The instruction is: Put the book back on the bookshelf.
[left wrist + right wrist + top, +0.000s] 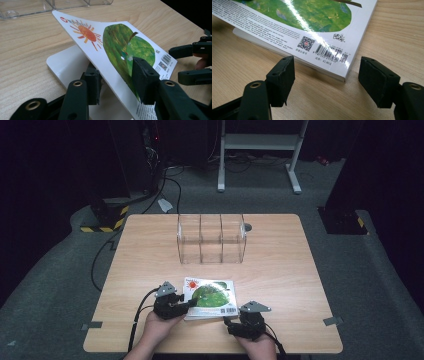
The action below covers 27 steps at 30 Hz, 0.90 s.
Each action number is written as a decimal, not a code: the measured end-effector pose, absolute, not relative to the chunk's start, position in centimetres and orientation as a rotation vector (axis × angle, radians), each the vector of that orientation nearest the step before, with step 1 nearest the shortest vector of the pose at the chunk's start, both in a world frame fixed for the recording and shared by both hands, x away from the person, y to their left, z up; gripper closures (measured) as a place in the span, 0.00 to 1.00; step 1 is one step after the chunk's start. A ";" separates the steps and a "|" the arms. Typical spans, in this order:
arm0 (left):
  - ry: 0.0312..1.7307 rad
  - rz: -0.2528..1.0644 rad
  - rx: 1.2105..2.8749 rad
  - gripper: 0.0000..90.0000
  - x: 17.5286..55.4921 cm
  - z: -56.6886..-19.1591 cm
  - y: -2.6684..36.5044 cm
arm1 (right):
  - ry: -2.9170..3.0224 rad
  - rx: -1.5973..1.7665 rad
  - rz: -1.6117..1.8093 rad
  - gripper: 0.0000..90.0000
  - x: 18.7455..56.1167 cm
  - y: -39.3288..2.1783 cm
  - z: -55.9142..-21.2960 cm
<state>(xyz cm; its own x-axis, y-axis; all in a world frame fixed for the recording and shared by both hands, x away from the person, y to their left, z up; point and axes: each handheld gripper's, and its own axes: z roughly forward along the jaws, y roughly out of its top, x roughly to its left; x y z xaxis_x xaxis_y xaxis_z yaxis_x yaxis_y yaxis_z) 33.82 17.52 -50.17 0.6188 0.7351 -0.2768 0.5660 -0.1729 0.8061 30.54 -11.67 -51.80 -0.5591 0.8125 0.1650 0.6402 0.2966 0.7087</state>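
Note:
A thin picture book point(210, 295) lies near the table's front edge, its white cover showing a red sun and a green leaf. In the left gripper view the cover point(117, 42) is lifted off the white pages point(65, 65) and slants up between the jaws. My left gripper point(116, 82) is shut on that cover at the book's left edge point(189, 304), one pad under it and one on top. My right gripper point(325, 77) stands open, just short of the book's barcode corner point(337, 56), low over the wood point(231, 319).
A clear plastic box point(211, 240) with three compartments stands behind the book at the middle of the wooden table point(280, 270). The right gripper's jaws point(190, 60) show at the right edge of the left gripper view. Grey carpet and cables surround the table.

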 end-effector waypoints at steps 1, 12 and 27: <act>1.038 0.224 1.856 0.68 33.8 -50.1 17.5 | 2.335 1.337 1.114 0.33 30.5 -11.7 -51.8; 0.922 0.355 1.896 0.70 33.0 -49.7 17.0 | 2.292 1.355 1.136 0.34 30.8 -12.3 -51.5; 0.797 0.475 1.922 0.71 32.1 -49.1 16.5 | 2.243 1.381 1.217 0.35 31.8 -13.0 -51.1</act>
